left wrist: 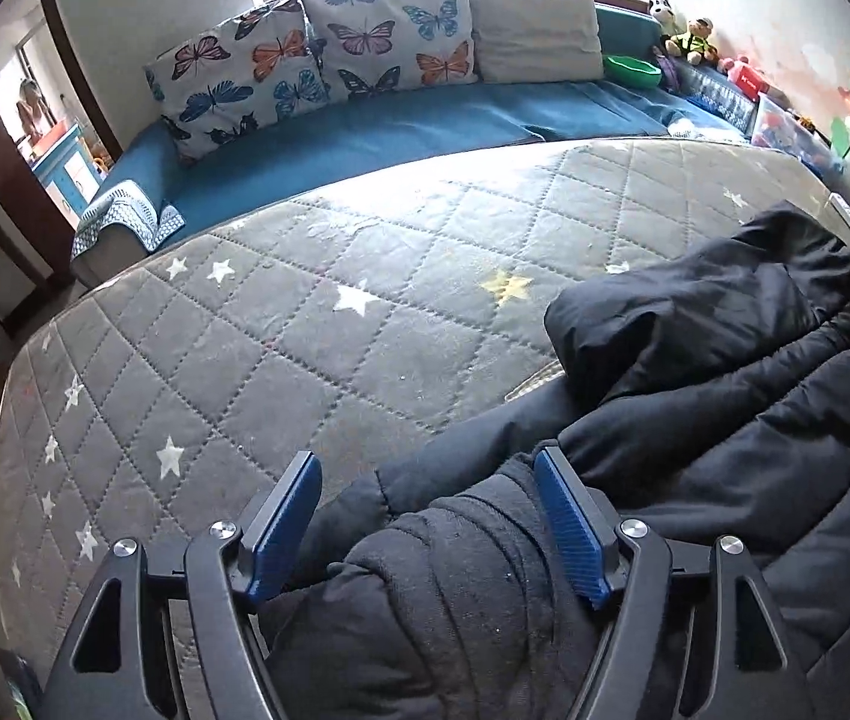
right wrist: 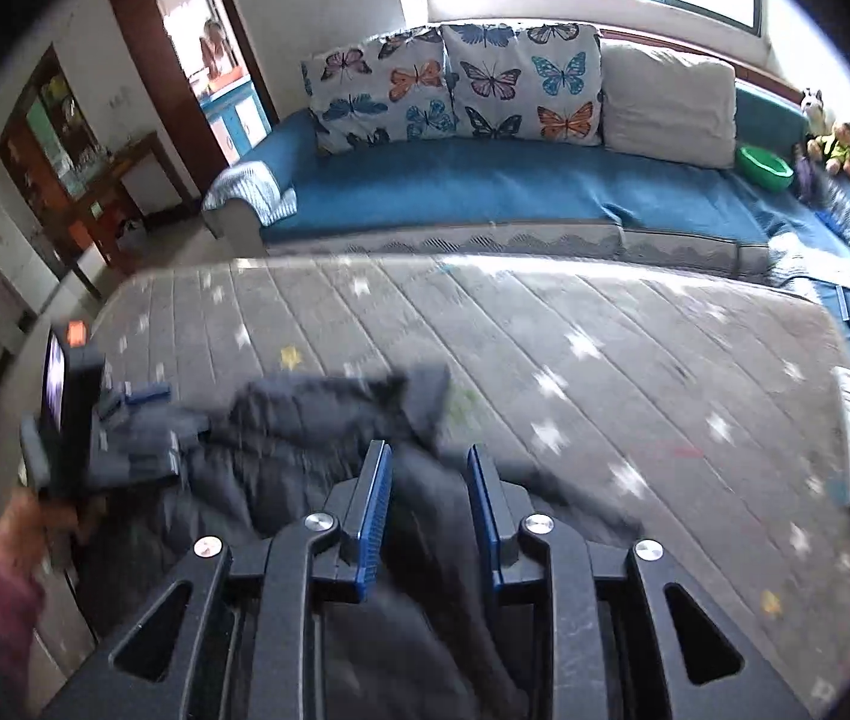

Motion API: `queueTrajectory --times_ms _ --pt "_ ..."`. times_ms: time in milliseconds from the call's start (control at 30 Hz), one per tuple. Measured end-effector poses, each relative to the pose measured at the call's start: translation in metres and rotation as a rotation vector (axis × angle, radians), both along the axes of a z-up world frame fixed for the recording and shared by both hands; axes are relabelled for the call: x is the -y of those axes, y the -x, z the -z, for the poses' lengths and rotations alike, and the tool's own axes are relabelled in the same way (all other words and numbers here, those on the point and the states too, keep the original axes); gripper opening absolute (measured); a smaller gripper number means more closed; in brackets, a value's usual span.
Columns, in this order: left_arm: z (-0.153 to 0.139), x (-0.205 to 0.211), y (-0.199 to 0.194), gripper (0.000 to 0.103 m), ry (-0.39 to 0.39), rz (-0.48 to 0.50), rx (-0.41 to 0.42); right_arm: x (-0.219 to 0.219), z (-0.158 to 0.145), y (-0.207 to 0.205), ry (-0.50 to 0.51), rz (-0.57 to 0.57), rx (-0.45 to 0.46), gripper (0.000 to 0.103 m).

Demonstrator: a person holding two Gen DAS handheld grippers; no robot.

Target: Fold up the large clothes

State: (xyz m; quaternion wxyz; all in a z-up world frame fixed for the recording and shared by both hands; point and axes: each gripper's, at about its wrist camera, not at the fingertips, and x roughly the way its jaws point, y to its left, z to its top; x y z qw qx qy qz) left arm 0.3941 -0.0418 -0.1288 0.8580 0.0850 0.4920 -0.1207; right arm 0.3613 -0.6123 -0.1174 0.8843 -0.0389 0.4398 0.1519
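Note:
A black padded jacket (left wrist: 725, 396) lies bunched on the grey quilted star-print mattress (left wrist: 281, 324). My left gripper (left wrist: 428, 462) is open, its blue-padded fingers either side of a bunched jacket sleeve (left wrist: 455, 570) that lies between them. In the right wrist view the jacket (right wrist: 305, 420) lies ahead and under my right gripper (right wrist: 430, 450), whose jaws stand partly closed with a fold of jacket fabric between them; the frame is blurred by motion. The left gripper (right wrist: 137, 396) shows at the left of the right wrist view, over the jacket.
A blue sofa (right wrist: 485, 192) with butterfly cushions (right wrist: 455, 90) and a beige cushion (right wrist: 665, 102) runs behind the mattress. A green bowl (right wrist: 764, 168), plush toys (right wrist: 833, 144) and boxes sit at its right end. A doorway (right wrist: 215, 60) and wooden cabinet (right wrist: 83, 138) are at left.

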Motion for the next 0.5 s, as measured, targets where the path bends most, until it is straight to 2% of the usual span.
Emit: queueTrajectory --times_ms 133,267,400,500 --pt "-0.002 0.000 0.001 0.082 0.004 -0.004 -0.001 0.017 0.042 0.004 0.053 0.040 -0.059 0.029" --pt "-0.002 -0.004 0.000 0.084 0.026 -0.021 -0.008 0.030 0.084 -0.015 -0.025 0.063 -0.096 0.028" --pt "0.002 -0.009 -0.004 0.086 0.051 -0.040 -0.021 0.026 0.089 -0.022 -0.007 0.048 -0.070 0.028" --pt "0.002 -0.013 -0.004 0.087 0.067 -0.049 -0.017 0.025 0.080 -0.022 -0.008 0.041 -0.075 0.028"
